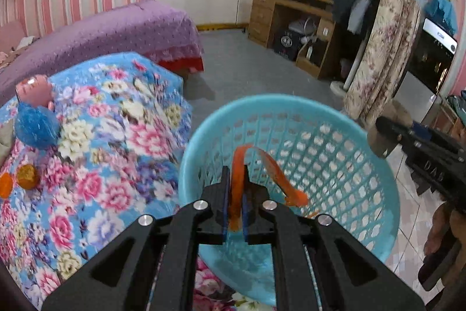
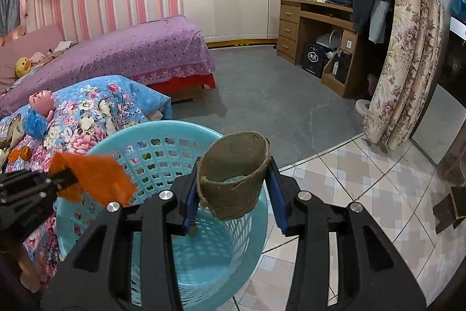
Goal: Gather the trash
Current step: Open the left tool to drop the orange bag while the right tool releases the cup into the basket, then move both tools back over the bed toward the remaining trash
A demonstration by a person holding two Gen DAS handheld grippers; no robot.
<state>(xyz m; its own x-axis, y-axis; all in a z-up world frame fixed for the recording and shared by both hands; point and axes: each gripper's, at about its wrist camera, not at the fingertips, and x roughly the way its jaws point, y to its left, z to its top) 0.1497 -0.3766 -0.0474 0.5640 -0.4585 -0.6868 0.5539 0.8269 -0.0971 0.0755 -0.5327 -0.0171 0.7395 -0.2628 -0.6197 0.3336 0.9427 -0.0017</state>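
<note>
pinching a bent orange peel (image 1: 237, 179), the left tongs (image 1: 235, 188) hang over the blue basket (image 1: 335, 136). the right tongs (image 2: 233, 188) are clamped on a brown paper cup (image 2: 233, 174) above the same basket. beside the basket is a flowery blanket (image 1: 116, 150) with a pink doll (image 1: 33, 89) and a blue puff (image 1: 36, 124) on it.

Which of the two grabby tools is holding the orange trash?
The left tool is, pinching the thin orange peel over the blue basket. The right tool holds a round brown cup instead.
</note>
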